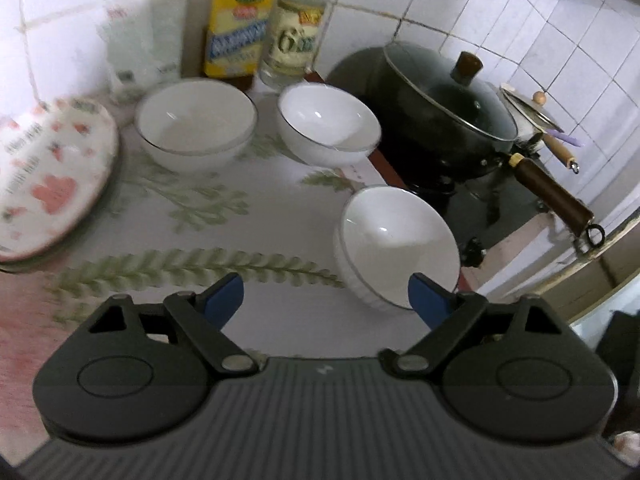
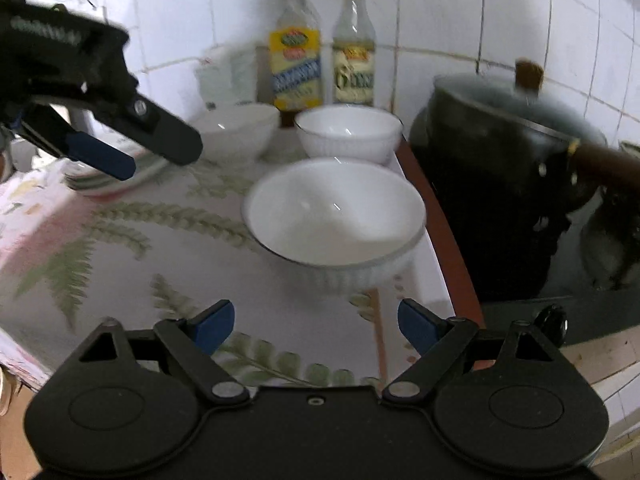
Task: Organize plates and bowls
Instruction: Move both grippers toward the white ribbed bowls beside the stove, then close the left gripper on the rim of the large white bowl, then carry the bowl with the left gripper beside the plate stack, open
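Left gripper (image 1: 326, 294) and right gripper (image 2: 316, 322) are both hovering spread and empty over the fern-print cloth (image 1: 240, 208), nearest white bowl (image 2: 334, 216) lying just ahead.

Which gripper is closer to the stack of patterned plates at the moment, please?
Left. The left gripper hovers right over the stack of patterned plates; the right gripper sits farther off, facing the nearest white bowl.

Glossy ceramic on a smooth printed cover

I see three white bowls (image 2: 334, 216) with shiny glaze, a dark pan (image 1: 448, 116) under a glass lid with wooden handle (image 1: 554, 196), and matt black plastic on my right gripper (image 2: 316, 326).
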